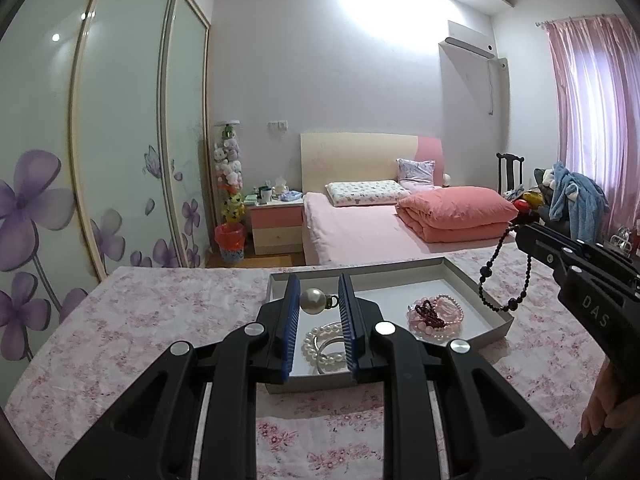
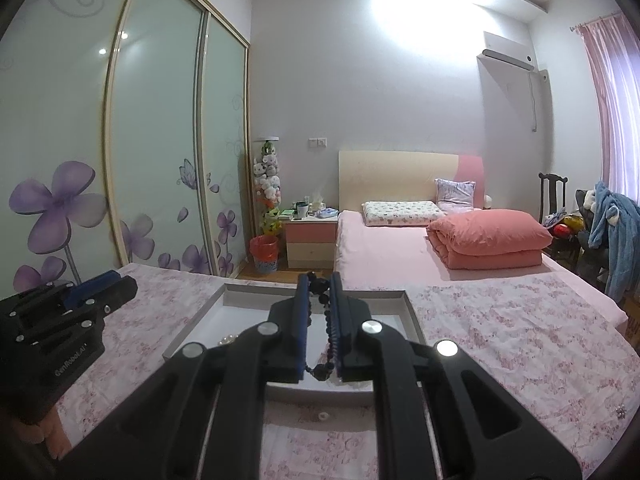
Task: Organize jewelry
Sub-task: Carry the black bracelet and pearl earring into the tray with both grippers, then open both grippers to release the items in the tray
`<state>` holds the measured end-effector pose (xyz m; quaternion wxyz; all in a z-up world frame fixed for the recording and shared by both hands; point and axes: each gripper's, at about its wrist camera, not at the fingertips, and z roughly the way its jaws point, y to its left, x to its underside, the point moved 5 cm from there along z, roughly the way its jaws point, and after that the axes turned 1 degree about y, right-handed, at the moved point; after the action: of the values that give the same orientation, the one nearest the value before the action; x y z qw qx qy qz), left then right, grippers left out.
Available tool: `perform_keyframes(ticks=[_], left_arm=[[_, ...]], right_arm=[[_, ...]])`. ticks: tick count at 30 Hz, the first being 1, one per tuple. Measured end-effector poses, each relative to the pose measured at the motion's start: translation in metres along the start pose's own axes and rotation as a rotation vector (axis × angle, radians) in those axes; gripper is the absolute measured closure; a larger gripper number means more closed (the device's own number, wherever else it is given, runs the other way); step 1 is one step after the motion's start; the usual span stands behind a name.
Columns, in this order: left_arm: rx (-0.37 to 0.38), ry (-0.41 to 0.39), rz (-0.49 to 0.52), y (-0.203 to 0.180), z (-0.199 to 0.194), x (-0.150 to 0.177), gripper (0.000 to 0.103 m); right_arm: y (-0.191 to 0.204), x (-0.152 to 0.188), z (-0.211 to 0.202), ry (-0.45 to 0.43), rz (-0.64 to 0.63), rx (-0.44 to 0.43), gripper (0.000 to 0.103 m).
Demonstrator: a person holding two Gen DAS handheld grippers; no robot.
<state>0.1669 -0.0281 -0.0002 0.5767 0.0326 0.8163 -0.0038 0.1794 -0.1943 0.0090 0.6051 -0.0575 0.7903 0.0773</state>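
Pink floral cloth [image 1: 160,320] covers the surface under both grippers. Left gripper [image 1: 319,300] hovers over the tray [image 1: 496,322], jaws apart around a big pearl [image 1: 313,301]; white pearls [image 1: 320,346] lie below. Right gripper [image 2: 319,300] is clamped on dark beads [image 1: 502,276] hanging above the tray's right edge. Beyond it, a bed [image 1: 360,228].

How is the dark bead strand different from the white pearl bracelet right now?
The dark bead strand hangs in the air from the shut right tool; the white pearl bracelet lies flat in the gray tray. The strand's beads are dark, the bracelet's white. Both are strung beads.
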Motion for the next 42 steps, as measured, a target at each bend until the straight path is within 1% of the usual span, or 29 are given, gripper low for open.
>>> perform_keyframes(ticks=[3,6,17,21,26,28,29,30,31,32,33,42], left_arm=[[0.022,0.021,-0.023,0.004,0.012,-0.001,0.082],[0.045,0.045,-0.043,0.004,0.026,0.0,0.082],[0.099,0.176,-0.062,-0.004,0.096,0.016,0.082],[0.115,0.211,-0.057,-0.011,0.113,0.022,0.082],[0.117,0.256,-0.054,-0.016,0.131,0.032,0.082],[0.117,0.274,-0.059,-0.017,0.136,0.034,0.082],[0.118,0.281,-0.064,-0.016,0.138,0.035,0.081],[0.123,0.287,-0.069,-0.016,0.139,0.036,0.08],[0.13,0.297,-0.078,-0.015,0.139,0.037,0.072],[0.131,0.298,-0.084,-0.013,0.139,0.037,0.063],[0.13,0.295,-0.086,-0.013,0.138,0.036,0.06],[0.107,0.263,-0.121,0.011,0.113,0.025,0.059]], right_arm=[[-0.003,-0.004,0.01,-0.001,0.011,-0.002,0.092],[-0.009,-0.007,0.027,0.02,0.045,-0.016,0.092],[-0.025,0.014,0.113,0.189,0.148,-0.07,0.092],[-0.028,0.026,0.137,0.239,0.179,-0.083,0.092],[-0.033,0.041,0.157,0.296,0.209,-0.078,0.091],[-0.036,0.044,0.159,0.309,0.219,-0.069,0.089],[-0.037,0.045,0.159,0.311,0.222,-0.067,0.076],[-0.039,0.046,0.157,0.305,0.223,-0.065,0.068],[-0.04,0.044,0.156,0.296,0.223,-0.06,0.06],[-0.042,0.044,0.153,0.291,0.219,-0.055,0.06],[-0.044,0.044,0.15,0.29,0.219,-0.054,0.06],[-0.051,0.046,0.125,0.291,0.222,-0.049,0.06]])
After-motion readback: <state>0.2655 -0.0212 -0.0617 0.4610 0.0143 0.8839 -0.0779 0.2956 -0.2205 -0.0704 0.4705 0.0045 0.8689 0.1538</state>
